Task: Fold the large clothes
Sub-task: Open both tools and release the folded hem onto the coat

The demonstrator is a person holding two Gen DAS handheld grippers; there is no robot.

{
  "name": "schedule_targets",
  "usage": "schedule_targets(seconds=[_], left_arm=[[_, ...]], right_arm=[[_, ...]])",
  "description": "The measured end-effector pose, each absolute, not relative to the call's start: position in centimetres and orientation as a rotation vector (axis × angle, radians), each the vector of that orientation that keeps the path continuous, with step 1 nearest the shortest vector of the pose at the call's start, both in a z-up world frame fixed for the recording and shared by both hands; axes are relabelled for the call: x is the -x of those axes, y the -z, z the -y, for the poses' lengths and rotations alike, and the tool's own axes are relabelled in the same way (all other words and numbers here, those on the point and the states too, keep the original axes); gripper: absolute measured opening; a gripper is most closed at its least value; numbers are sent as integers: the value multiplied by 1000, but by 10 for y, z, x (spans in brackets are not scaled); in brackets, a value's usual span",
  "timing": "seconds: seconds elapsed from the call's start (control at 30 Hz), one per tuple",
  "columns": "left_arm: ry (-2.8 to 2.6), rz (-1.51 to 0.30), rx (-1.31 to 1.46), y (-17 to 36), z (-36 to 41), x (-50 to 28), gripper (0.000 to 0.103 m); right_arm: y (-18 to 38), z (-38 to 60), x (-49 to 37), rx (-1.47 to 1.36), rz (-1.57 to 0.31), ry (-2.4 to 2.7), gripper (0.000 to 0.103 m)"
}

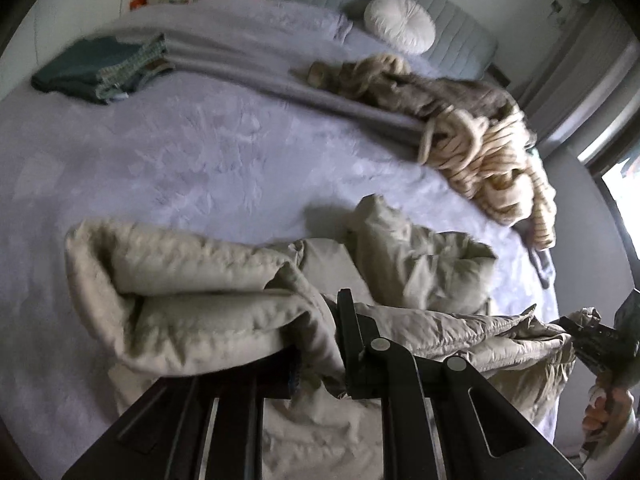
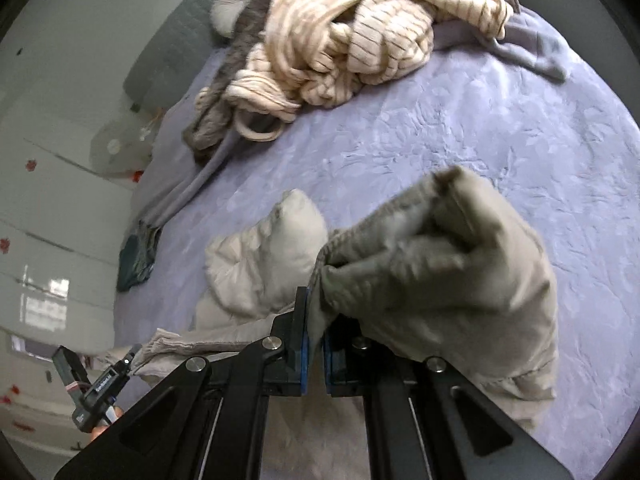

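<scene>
Nearest the lens, the right hand-held gripper is clenched on a ribbed edge of the pale beige puffy quilted jacket, the blue pads nipping a fold that bunches up and droops over its right finger. The left hand-held gripper also appears to grasp the jacket: fabric is drawn between its fingers, though one finger is buried under cloth, so the grip is a judgement, not a certainty. Between the two grippers the jacket hangs in a taut band, its long axis running side to side from one to the other; the bulk sags ahead of and below the left gripper onto the lavender embossed bedspread. Neither hand looks clearly nearer the loose mass. Motion blur smears the jacket, and which part each gripper holds, hem, cuff or collar, cannot be made out. Farther off lie a crumpled cream striped garment, a folded dark green stack and a round white cushion.
</scene>
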State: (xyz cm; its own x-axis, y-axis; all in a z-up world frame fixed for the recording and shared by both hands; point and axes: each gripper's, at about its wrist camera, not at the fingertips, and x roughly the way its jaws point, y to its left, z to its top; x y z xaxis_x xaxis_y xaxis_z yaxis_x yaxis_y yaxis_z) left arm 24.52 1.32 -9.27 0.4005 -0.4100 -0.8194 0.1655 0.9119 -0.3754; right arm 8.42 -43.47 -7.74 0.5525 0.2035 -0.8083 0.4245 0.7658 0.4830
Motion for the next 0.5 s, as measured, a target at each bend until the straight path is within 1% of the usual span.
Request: schedule_targets(seconds=[0.13,0.33,0.37,0.4,0.43,0.47,0.5], left_arm=[[366,-1154,220,120,1,-271,17],[352,-1200,216,145,9,-285,18],[355,-1201,218,146,9,-285,19],[359,-1197,221,145,7,-284,22],[360,-1192,222,143,6,-283,36],[350,-1173,216,139,3,-280,62],[332,-1146,212,133,0,-278,75]], right_arm=[[102,441,-106,-730,-1021,198,6],[137,452,-123,-764,-1055,235,6],[140,453,-124,-775,-1060,234,6],[142,454,-124,-784,-1061,231,7],[143,455,-124,-796,-1062,225,7],[142,456,-124,-802,-1062,222,9],[142,457,-124,-806,-1062,216,10]])
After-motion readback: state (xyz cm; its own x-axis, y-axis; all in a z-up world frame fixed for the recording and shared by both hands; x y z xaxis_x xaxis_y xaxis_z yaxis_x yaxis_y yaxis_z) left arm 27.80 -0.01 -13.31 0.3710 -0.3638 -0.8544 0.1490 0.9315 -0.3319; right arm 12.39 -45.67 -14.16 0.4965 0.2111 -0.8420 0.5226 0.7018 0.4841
